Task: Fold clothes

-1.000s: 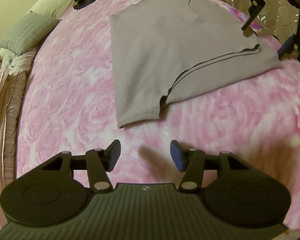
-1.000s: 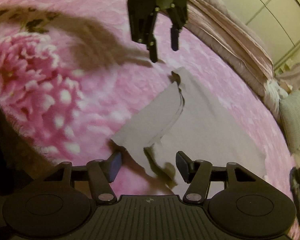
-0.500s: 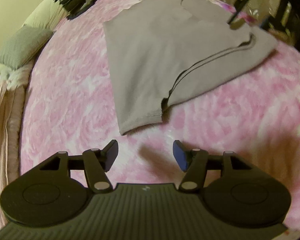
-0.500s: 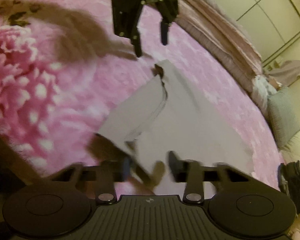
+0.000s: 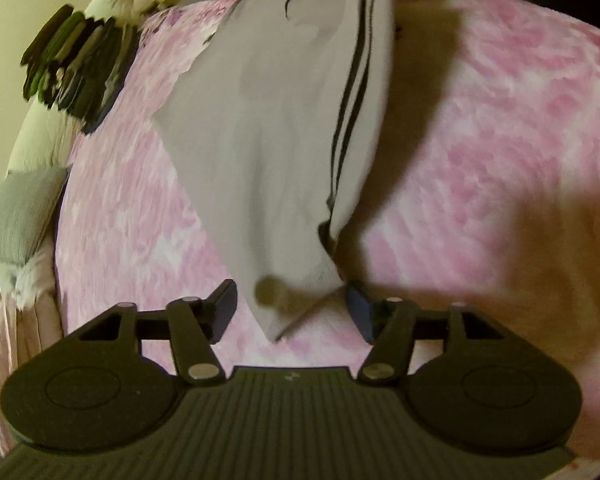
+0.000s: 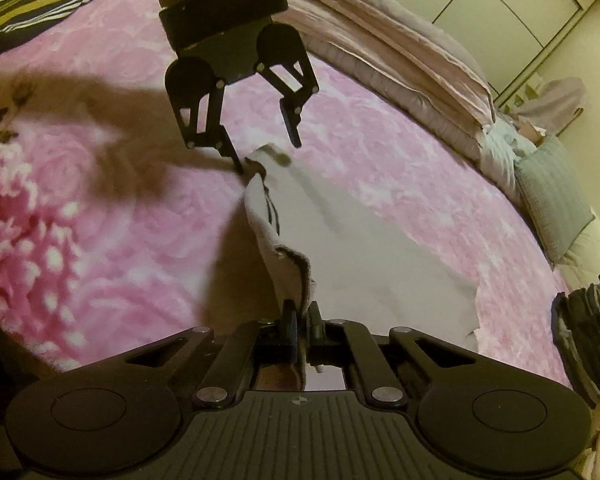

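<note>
1. Right gripper (image 6: 300, 322) pressed together, pinching grey shirt (image 5: 268, 152) edge, lifted off pink bedspread (image 5: 480, 160).
2. Left gripper (image 5: 292, 308) jaws been closing, still spread; shirt's sleeve corner between them, not pinched.

I see my left gripper (image 5: 292, 312) at bottom centre, jaws apart and just been closing | grey garment (image 5: 268, 140) runs from top centre down, its lower corner between the pads, no clear pinch | pink floral blanket (image 5: 480, 160) fills the frame | dark stacked clothes (image 5: 76, 68) upper left | grey pillow (image 5: 20, 216) left edge
</note>
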Demonstrator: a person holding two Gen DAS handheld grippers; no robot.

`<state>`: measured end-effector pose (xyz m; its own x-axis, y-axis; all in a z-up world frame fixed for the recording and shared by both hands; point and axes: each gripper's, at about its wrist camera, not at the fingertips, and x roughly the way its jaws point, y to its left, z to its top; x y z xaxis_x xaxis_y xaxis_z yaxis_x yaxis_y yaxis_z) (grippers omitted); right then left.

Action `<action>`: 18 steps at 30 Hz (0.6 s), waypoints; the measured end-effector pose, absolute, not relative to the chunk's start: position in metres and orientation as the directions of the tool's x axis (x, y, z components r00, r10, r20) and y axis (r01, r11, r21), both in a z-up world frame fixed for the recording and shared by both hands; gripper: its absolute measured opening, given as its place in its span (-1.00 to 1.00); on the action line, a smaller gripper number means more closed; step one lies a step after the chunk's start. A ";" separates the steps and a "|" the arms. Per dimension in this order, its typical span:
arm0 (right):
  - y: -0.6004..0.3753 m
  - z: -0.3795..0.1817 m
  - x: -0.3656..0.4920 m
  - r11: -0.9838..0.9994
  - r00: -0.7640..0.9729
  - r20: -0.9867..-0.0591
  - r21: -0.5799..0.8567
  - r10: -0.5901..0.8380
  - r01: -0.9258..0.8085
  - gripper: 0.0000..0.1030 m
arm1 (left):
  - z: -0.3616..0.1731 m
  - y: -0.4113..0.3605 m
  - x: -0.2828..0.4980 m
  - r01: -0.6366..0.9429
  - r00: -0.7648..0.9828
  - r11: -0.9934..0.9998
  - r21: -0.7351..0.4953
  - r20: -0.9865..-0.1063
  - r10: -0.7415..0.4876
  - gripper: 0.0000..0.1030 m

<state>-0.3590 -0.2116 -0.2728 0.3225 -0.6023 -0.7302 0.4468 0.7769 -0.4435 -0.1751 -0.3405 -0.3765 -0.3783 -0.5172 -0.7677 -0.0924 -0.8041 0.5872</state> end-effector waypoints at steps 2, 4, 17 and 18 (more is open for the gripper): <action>-0.212 -0.268 -0.360 0.781 0.321 -0.739 -0.427 -0.592 0.457 -1.00 | -0.377 -0.347 -0.179 -0.110 -0.366 -0.804 0.584 -0.776 -0.514 -0.53; -0.216 -0.264 -0.363 0.780 0.317 -0.743 -0.419 -0.589 0.465 -1.00 | -0.375 -0.351 -0.180 -0.124 -0.358 -0.808 0.576 -0.785 -0.505 -0.79; -0.269 -0.201 -0.429 0.658 0.359 -0.758 -0.121 -0.544 0.743 -1.00 | -0.274 -0.427 -0.252 -0.215 -0.323 -0.853 0.476 -0.859 -0.397 -0.94; -0.277 -0.196 -0.439 0.638 0.367 -0.756 -0.086 -0.543 0.766 -1.00 | -0.267 -0.436 -0.265 -0.226 -0.315 -0.857 0.463 -0.867 -0.385 -0.94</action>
